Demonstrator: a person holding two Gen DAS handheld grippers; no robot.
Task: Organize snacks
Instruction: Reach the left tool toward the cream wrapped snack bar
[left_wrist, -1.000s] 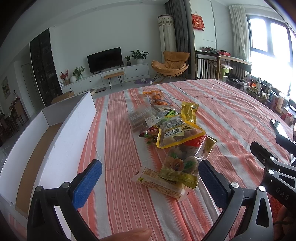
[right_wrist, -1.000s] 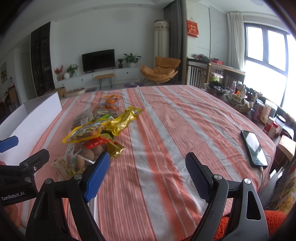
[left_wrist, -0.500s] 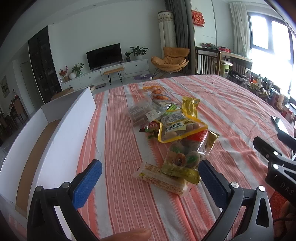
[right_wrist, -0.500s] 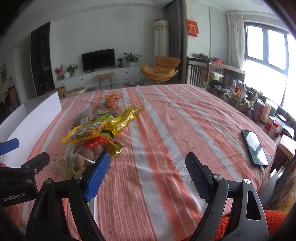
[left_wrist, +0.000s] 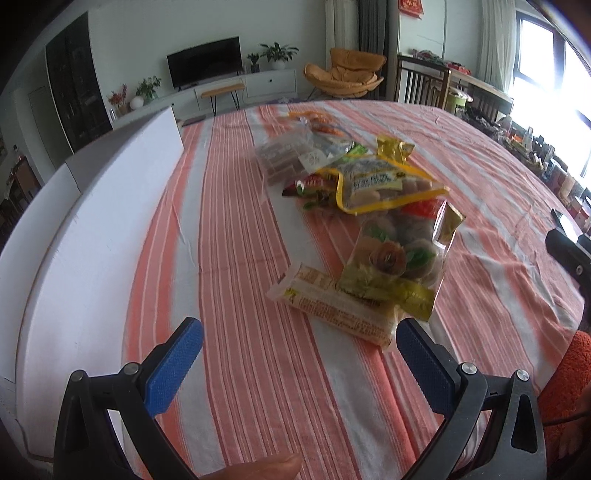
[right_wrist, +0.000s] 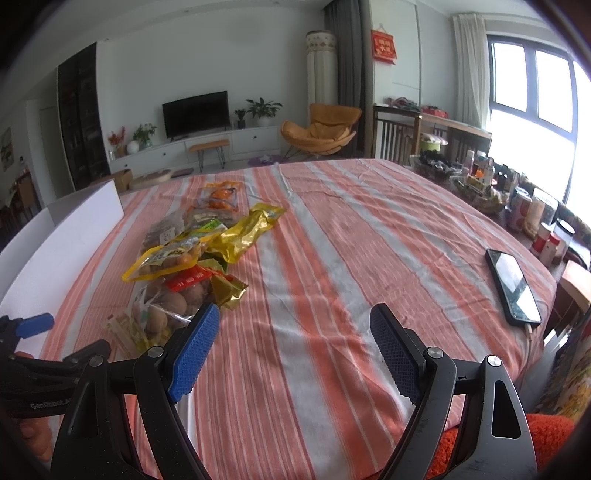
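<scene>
Snack packets beyond spread fingers

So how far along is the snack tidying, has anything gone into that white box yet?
Nothing looks done: the snack packets all lie heaped on the striped tablecloth, and no snack shows in the white box. In hand: nothing; the left hand-held gripper is open by the nearest packet, the right hand-held gripper open too. Every packet is left.
</scene>
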